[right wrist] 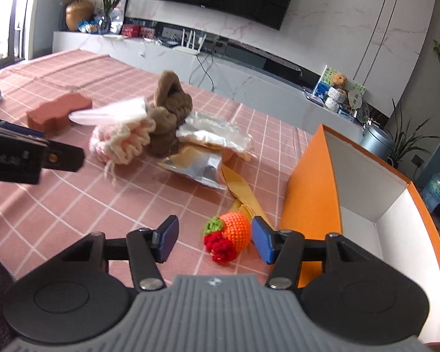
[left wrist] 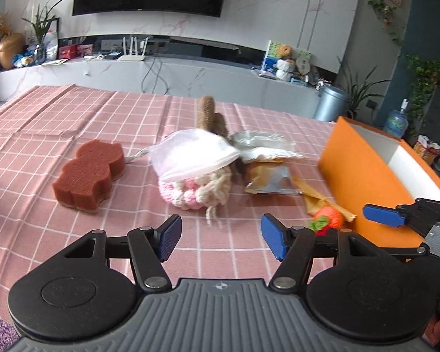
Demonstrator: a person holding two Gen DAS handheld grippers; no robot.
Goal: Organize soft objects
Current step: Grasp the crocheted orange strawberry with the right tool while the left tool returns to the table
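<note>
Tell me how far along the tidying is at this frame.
Done: nothing; what shows of the orange box is empty. In hand: the right gripper is open around the crochet carrot, one pad near it, not gripping. The left gripper is open, holding nothing. Left: the sponge, pink-and-cream knit, brown knit and wrappers, all on the cloth.

Tablecloth (left wrist: 73, 111): matt checked cloth. Sponge (left wrist: 88, 173): porous, rough foam. Crochet fruit (right wrist: 228, 234): knobbly yarn. Pink-cream knit (left wrist: 196, 187): chunky yarn. Foil packet (right wrist: 196, 167): glossy, crinkled. Box (right wrist: 311, 193): smooth matt card. Gripper pads (left wrist: 170, 236): ribbed blue plastic.
</note>
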